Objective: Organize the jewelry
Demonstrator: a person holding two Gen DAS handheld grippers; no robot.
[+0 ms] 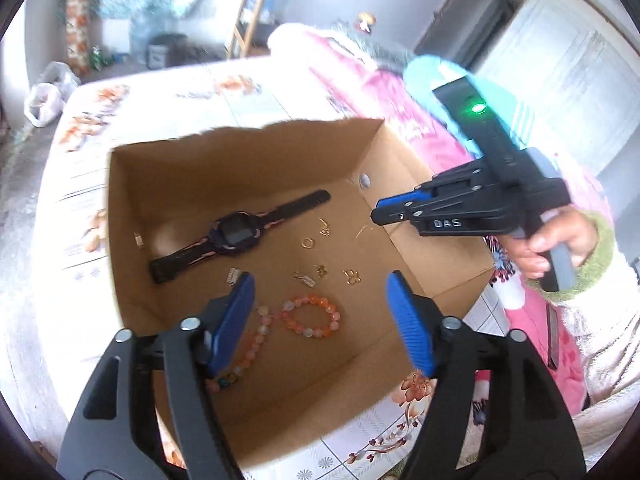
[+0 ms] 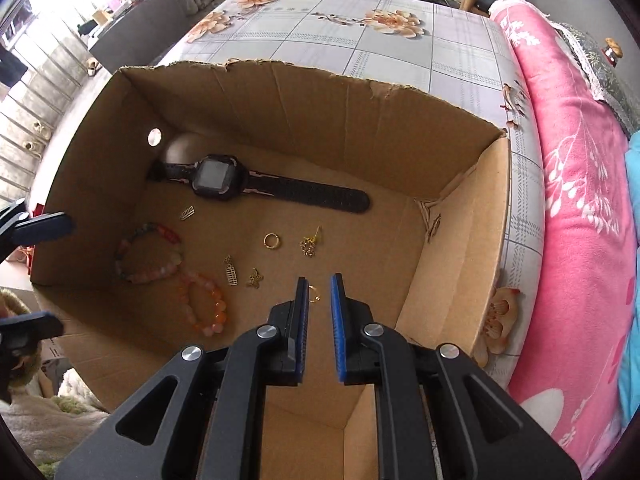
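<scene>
An open cardboard box (image 1: 240,168) (image 2: 320,120) stands on the bed and holds the jewelry. A black watch (image 1: 236,234) (image 2: 212,176) lies at the back. In front of it are a gold ring (image 2: 265,240), several small gold charms (image 2: 310,246) and a second small ring (image 2: 315,294). An orange bead bracelet (image 1: 304,301) (image 2: 218,304) and a pale pink one (image 1: 260,332) (image 2: 144,278) lie nearer. My left gripper (image 1: 322,312) hangs open above the bracelets with nothing in it. My right gripper (image 2: 320,304) (image 1: 376,214) points down into the box, all but shut, and its narrow slit is empty.
The bed has a floral checked sheet (image 2: 360,40), and a pink blanket (image 2: 580,200) lies along its right side. A hand (image 1: 548,240) in a green-cuffed sleeve holds the right gripper. Plastic bags (image 1: 40,104) and a wooden ladder (image 1: 252,12) stand beyond the bed.
</scene>
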